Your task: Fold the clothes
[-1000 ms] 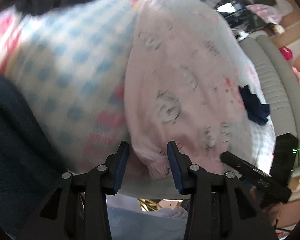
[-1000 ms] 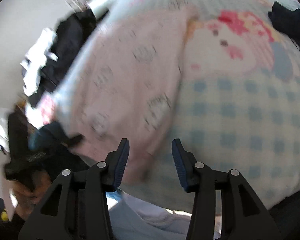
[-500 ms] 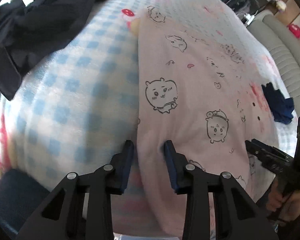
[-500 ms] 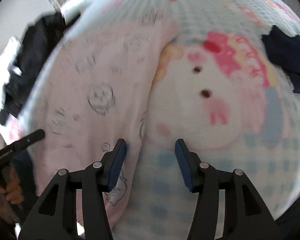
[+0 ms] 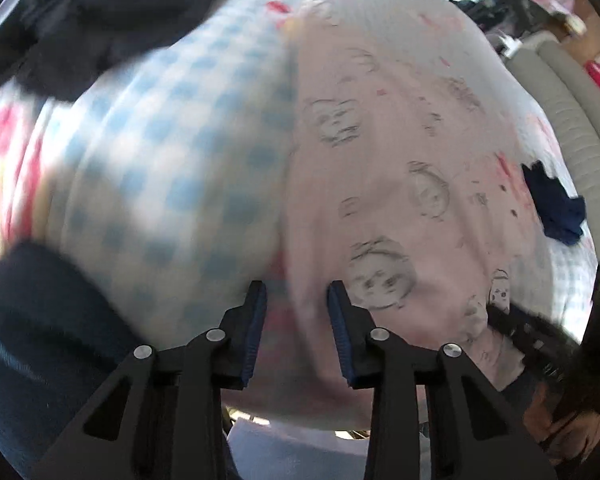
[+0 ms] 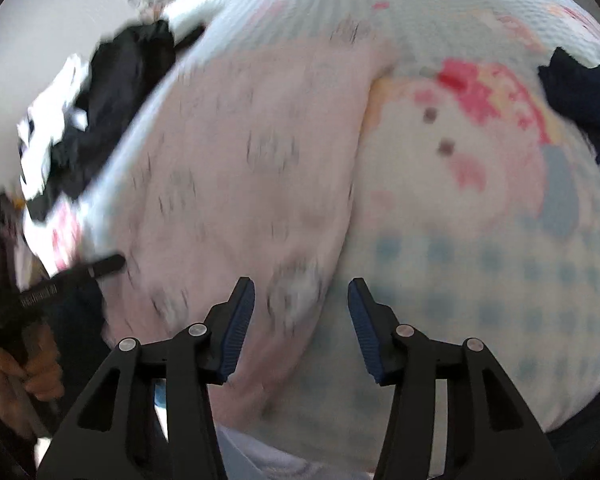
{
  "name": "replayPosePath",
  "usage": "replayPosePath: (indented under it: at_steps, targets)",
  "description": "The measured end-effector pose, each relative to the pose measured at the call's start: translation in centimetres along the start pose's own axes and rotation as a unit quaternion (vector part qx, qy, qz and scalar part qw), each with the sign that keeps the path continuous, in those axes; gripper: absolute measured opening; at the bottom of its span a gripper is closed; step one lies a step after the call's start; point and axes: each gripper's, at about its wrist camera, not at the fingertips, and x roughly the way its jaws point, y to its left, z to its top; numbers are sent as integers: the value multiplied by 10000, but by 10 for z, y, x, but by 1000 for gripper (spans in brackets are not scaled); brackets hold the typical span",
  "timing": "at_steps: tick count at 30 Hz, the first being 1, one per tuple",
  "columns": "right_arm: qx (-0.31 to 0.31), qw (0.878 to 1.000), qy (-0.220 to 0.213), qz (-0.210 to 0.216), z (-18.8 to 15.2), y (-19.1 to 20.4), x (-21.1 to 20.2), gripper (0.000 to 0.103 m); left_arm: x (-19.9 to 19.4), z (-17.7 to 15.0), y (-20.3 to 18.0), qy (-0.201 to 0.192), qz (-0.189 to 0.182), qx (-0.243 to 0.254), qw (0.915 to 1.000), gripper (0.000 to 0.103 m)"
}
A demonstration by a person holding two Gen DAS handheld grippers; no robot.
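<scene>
A pale pink garment (image 5: 400,160) printed with cartoon faces lies spread flat on a blue-and-white checked blanket (image 5: 160,160). My left gripper (image 5: 296,300) hangs over the garment's left edge near its near end. That edge shows in the gap between the blue pads, which do not press on it. In the right wrist view the same garment (image 6: 240,160) fills the left half. My right gripper (image 6: 302,292) is above its right edge; its jaws are closing, with the edge below the gap and not pinched. Both views are blurred by motion.
A pile of dark clothes (image 5: 100,20) lies at the blanket's far left corner, also seen as dark and white clothes (image 6: 112,92). A small navy item (image 5: 556,212) sits right of the garment. A grey ribbed cushion (image 5: 572,100) borders the right side. A hand (image 6: 40,376) grips the other tool.
Both grippers have shifted back toward the garment's near end since half a second ago. The left jaws are narrower than a second ago; the right jaws have narrowed slightly.
</scene>
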Motion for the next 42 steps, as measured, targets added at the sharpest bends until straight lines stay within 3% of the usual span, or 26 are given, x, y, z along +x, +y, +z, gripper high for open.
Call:
replayPosePath:
  at_steps: [3, 5, 8, 11, 12, 15, 19, 21, 24, 26, 28, 30, 35, 37, 41, 42]
  targets:
    - [158, 9996, 221, -5, -11, -12, 2, 47, -14, -1, 5, -129, 376, -148, 9991, 33]
    - [374, 9985, 391, 102, -9, -18, -9, 48, -25, -3, 5, -224, -117, -255, 9994, 33]
    - [426, 9991, 65, 1, -9, -15, -36, 51, -30, -13, -8, -357, -889, -263, 9951, 34]
    - [345, 9991, 11, 257, -16, -4, -33, 52, -12, -18, -20, -55, -934, -109, 9956, 34]
    - [322, 9988, 16, 364, -19, -1, -32, 52, -5, -21, -19, 78, -788, -123, 9968, 33]
    - [198, 9989, 420, 62, -28, 10, -10, 51, -2, -26, -10, 493, -494, -407, 9967, 29]
    - [471, 9980, 360, -214, -36, -4, -32, 54, -28, -24, -13, 280, -1095, -451, 9926, 29]
    - [620, 9979, 162, -139, -34, -9, -42, 54, -24, -22, -13, 194, -1309, -527, 9898, 31]
    - [985, 9927, 7, 692, -33, -15, -43, 54, 3, -26, -16, 551, -1179, -615, 9896, 31]
    - [1069, 9895, 73, 973, -26, -6, -28, 54, 6, -31, -18, 681, -1155, -645, 9889, 31]
    - [1103, 9897, 245, 877, -30, -1, -15, 54, 0, -38, -20, 676, -1182, -596, 9889, 34]
    - [1119, 9895, 295, 864, -33, 0, -7, 55, -10, -37, -14, 580, -1324, -638, 9874, 43]
    - [1038, 9858, 263, 1294, -28, -8, -4, 55, 8, -50, 0, 763, -1261, -946, 9845, 44]
    - [884, 9858, 246, 1404, -27, -6, -7, 55, 4, -53, 1, 658, -1455, -962, 9825, 42]
    - [971, 9852, 388, 1358, -34, -9, 7, 56, 6, -48, -1, 562, -2132, -1246, 9674, 40]
    - [1090, 9828, 359, 1445, -36, -13, 9, 56, 5, -47, -6, 530, -1907, -1066, 9744, 40]
